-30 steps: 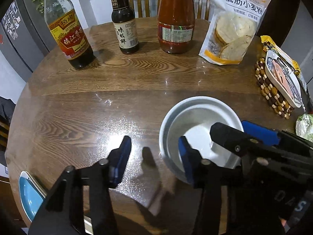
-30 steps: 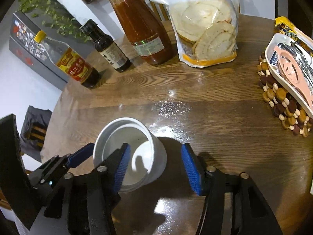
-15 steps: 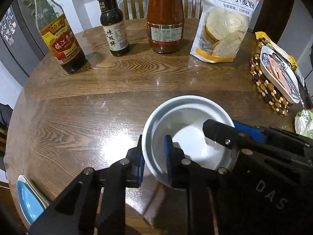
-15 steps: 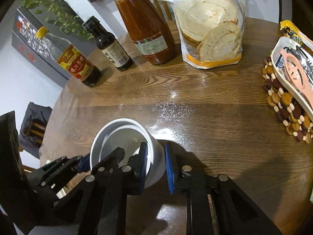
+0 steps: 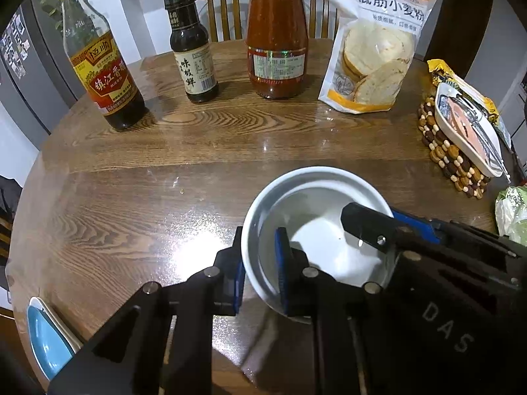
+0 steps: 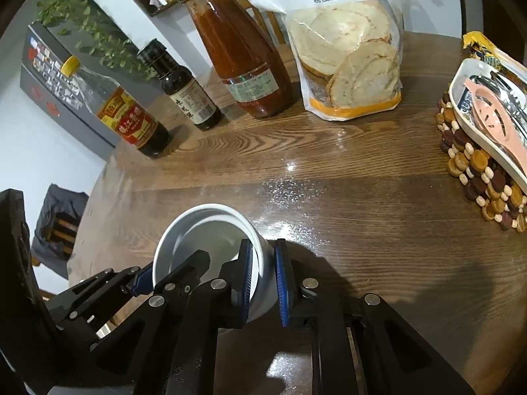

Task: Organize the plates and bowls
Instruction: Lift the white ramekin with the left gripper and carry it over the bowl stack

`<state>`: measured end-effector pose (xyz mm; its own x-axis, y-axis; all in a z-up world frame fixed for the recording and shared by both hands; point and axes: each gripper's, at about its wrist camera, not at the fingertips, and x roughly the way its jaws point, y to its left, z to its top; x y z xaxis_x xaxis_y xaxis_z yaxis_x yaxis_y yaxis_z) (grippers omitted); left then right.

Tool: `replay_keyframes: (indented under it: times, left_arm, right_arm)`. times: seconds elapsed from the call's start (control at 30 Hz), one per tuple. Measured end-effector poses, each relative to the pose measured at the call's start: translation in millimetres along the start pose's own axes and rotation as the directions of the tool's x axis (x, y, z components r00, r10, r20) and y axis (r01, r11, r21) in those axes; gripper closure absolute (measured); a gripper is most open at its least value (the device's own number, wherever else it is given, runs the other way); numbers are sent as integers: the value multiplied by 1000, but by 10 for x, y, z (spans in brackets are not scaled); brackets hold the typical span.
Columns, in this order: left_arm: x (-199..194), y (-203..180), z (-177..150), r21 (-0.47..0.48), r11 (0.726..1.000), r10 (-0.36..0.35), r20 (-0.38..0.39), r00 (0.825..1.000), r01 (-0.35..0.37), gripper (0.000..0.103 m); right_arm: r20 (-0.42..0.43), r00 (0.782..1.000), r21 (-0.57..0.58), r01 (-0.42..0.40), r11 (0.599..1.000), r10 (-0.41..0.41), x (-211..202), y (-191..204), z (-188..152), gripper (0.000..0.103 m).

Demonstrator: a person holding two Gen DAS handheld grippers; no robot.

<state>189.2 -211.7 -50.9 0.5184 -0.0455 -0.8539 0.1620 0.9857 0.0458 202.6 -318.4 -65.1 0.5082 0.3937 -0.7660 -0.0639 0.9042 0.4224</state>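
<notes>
Both grippers have closed since a second ago: left gripper (image 5: 260,265) and right gripper (image 6: 263,275) each clamp the round white ceramic bowl's (image 5: 316,177) rim; it sits on the brown wooden desk (image 5: 164,171), unlifted; stacking remains.

Bowl (image 5: 316,230) on table (image 5: 164,171), bottles (image 5: 194,49) behind.

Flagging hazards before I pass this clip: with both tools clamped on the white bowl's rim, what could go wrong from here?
1. The left tool and right tool pinch opposite sides of the white bowl only at its thin wall; uneven lifting could tip it or let it slip.
2. Pulling apart could strain the rim.
3. A swing toward the sauce bottle or flour bag might topple them.
</notes>
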Motion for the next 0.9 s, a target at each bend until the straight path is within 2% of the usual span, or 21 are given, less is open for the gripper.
replay_keyframes:
  times: [0.43, 0.9]
  left_arm:
    - [-339, -47, -67, 31, 999, -12, 83, 996, 9, 88]
    - [-978, 142, -306, 24, 999, -35, 180, 983, 32, 88]
  right_arm:
    - [70, 997, 30, -33, 999, 31, -320, 15, -116, 87]
    - [149, 988, -18, -33, 999, 35, -856, 480, -380, 87]
